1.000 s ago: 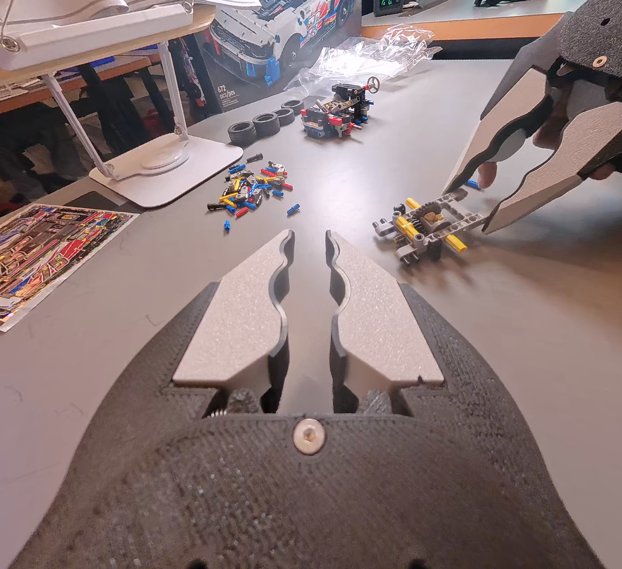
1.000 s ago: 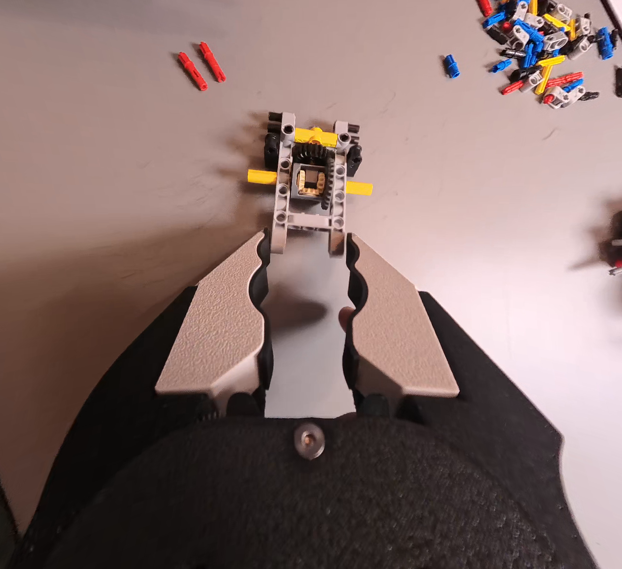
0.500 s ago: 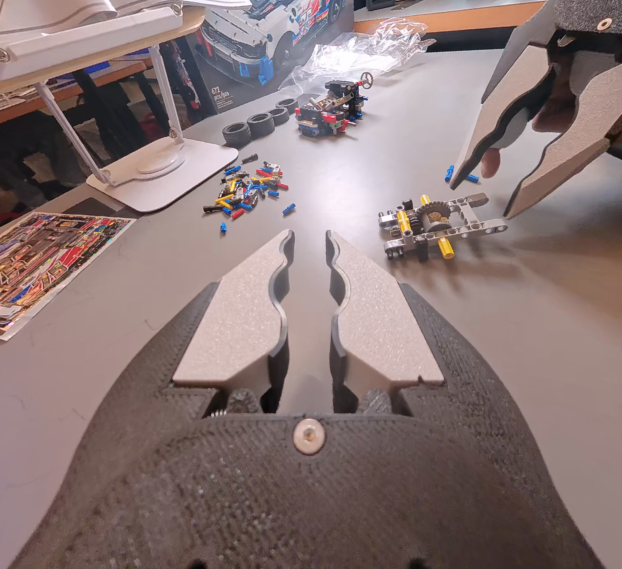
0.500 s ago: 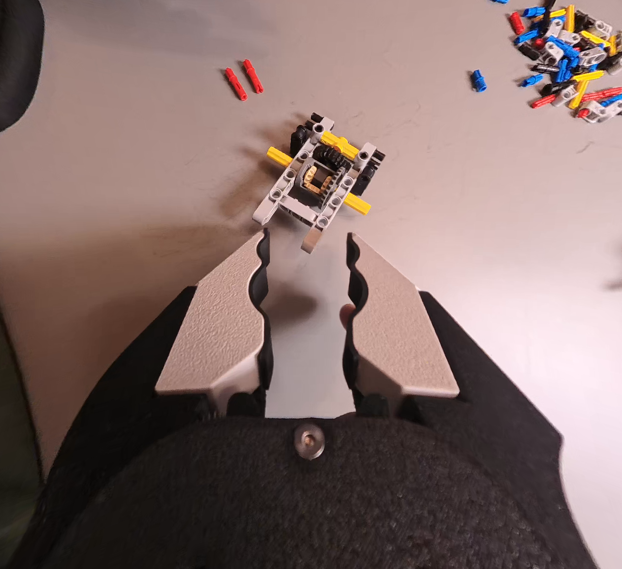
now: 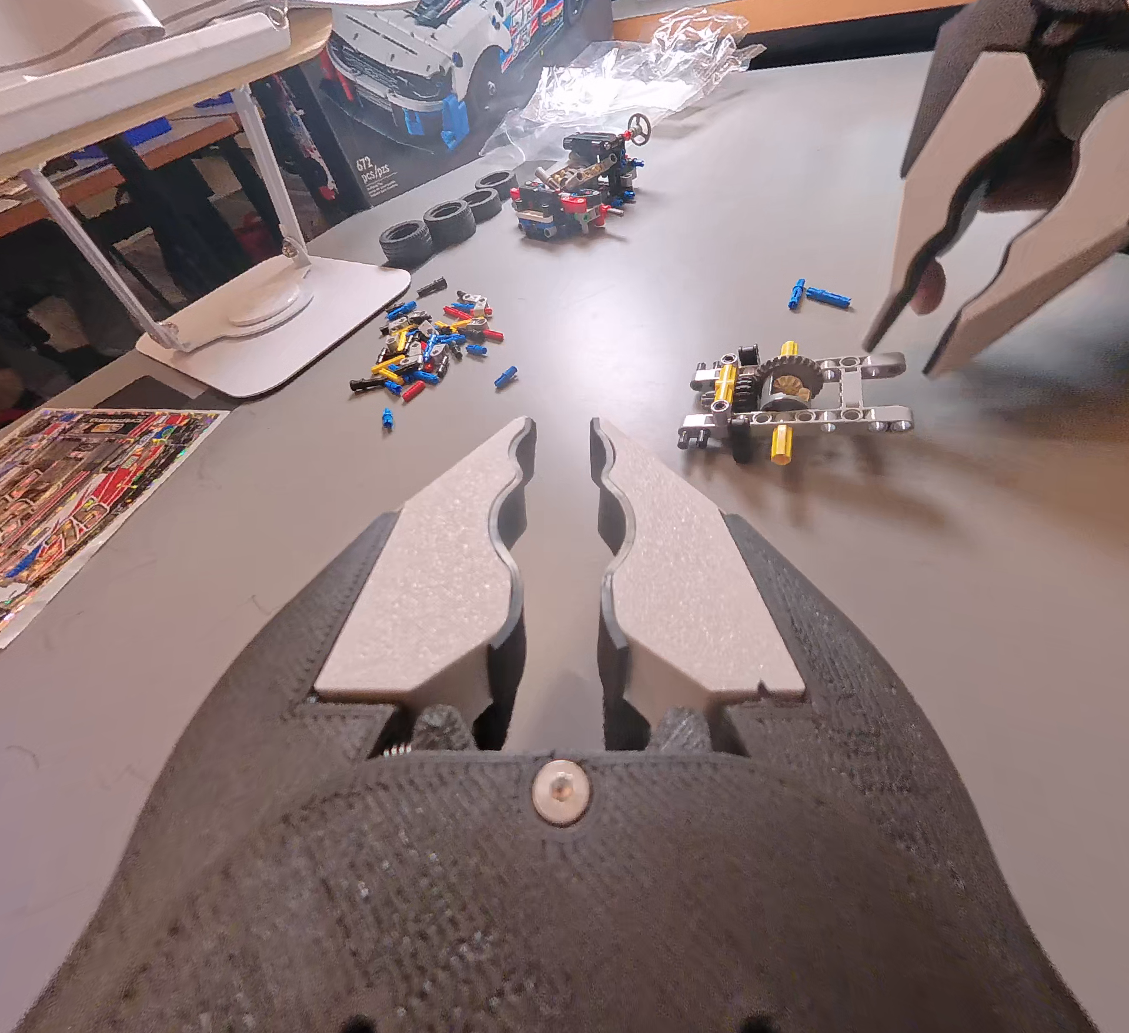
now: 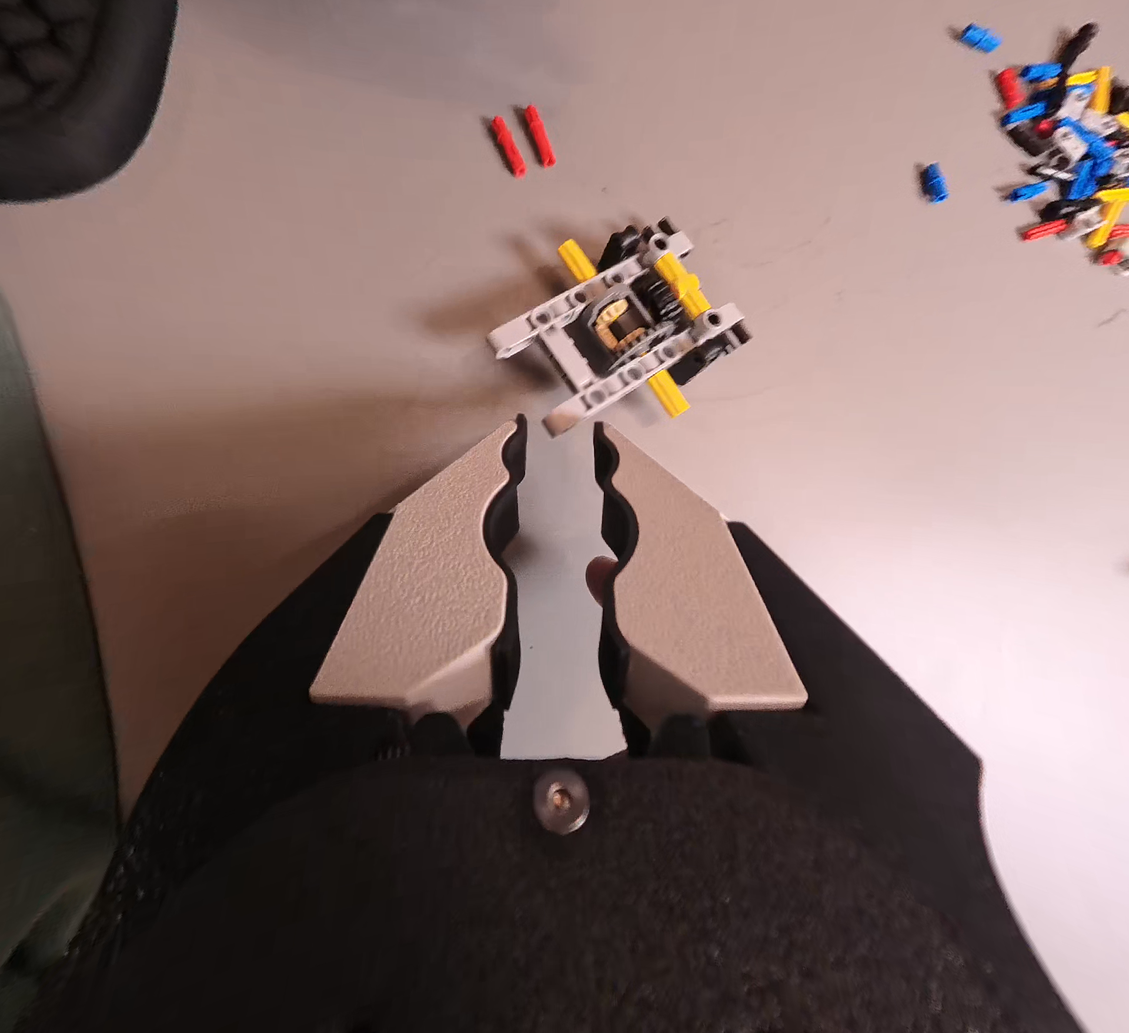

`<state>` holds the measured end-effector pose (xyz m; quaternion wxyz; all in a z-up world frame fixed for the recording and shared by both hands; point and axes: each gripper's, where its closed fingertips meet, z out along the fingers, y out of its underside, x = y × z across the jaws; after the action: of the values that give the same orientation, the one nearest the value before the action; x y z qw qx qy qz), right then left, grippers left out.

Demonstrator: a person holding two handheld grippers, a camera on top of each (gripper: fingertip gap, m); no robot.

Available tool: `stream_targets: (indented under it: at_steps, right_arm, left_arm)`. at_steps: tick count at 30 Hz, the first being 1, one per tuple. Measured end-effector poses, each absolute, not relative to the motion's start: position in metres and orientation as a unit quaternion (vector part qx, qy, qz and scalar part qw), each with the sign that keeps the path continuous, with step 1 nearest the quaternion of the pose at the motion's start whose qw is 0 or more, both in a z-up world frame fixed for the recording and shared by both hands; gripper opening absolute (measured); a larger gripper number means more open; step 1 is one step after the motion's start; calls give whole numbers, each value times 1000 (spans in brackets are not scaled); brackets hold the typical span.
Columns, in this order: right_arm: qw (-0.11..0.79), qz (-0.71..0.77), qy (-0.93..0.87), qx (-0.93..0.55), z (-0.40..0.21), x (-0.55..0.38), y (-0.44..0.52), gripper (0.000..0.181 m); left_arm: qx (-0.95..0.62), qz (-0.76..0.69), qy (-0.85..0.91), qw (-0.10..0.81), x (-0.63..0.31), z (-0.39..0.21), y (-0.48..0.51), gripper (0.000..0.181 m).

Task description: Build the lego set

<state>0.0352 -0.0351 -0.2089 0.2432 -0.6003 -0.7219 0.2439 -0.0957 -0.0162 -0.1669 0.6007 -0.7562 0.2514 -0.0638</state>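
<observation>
1. The right tongs [image 6: 556, 435] stand slightly spread, empty, touching nothing.
2. The left tongs [image 5: 562, 432] are likewise parted by a narrow gap, empty.
3. The grey gear frame [image 6: 617, 325] lies flat on the tabletop [image 6: 275, 301], just beyond the right tongs' tips, apart from them.
4. Two red pins [image 6: 522, 145] lie past the frame; the loose-parts pile [image 5: 427, 343] lies well apart from it.

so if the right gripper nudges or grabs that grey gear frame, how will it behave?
The grey gear frame lies flat on the table, so it will likely slide or pivot rather than tip. It looks light, an open beam frame. The yellow axles stick out sideways and could snag or push through; gripping the grey beams seems safer for the right gripper.
</observation>
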Motion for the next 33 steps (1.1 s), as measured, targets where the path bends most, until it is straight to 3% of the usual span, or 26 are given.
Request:
stream_targets:
  at_steps: [5, 13, 17, 24, 33]
  right_arm:
    - [279, 255, -733, -565, -203, 25, -37, 21]
    - [266, 241, -751, -554, -218, 27, -44, 16]
    - [262, 265, -750, -546, -210, 32, -43, 24]
    - [309, 253, -731, -553, -188, 73, 28, 21]
    - [257, 244, -756, -550, -226, 79, 57, 17]
  left_arm:
    - [-757, -55, 272, 591, -91, -171, -17, 12]
    - [-756, -53, 277, 591, -89, -172, -18, 10]
    - [-756, -52, 278, 590, -89, -172, -18, 10]
    - [-759, -55, 275, 588, -90, -172, -17, 10]
    - [-764, -58, 263, 587, -93, -173, -15, 10]
